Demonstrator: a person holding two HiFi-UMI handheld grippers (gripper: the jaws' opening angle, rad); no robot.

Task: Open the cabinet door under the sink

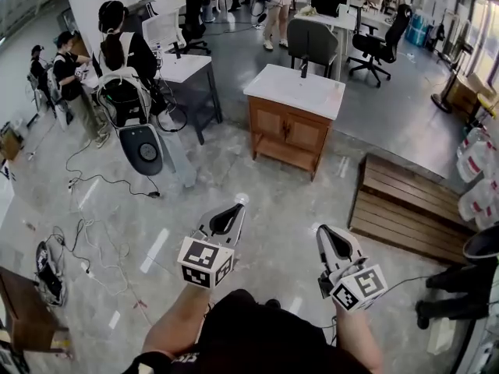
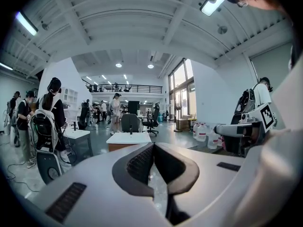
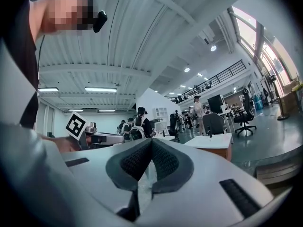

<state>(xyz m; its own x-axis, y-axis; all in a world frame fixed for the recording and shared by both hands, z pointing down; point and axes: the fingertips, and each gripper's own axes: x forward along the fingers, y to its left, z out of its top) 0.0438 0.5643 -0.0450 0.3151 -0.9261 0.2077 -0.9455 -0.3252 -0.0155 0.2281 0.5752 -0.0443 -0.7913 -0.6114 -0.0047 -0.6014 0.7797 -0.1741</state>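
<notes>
Head view looks down on two white tools with black pads and marker cubes, held out side by side over the pale grey stone-patterned floor (image 1: 284, 201): the left gripper (image 1: 236, 209) and the right gripper (image 1: 326, 236). Each gripper view shows its ribbed pads pressed together with nothing between them, so both tools are closed and empty.

Further ahead, well apart from both tips, stands the low brown wooden cabinet (image 1: 288, 135) under a white sink top (image 1: 300, 92) with a small black tap (image 1: 304, 67). Its two panelled doors (image 1: 306, 135) face the person and look closed; any handle is too small to make out. A dark slatted wooden platform (image 1: 405, 205) lies to its right. Desks, office chairs and people fill the room beyond.

The step in hand looks like the approach, with no contact made. The next move calls for closing the gap, lowering one gripper to door height, and parting its jaws to take the door's pull or edge. The pull should then follow the hinge's arc.
</notes>
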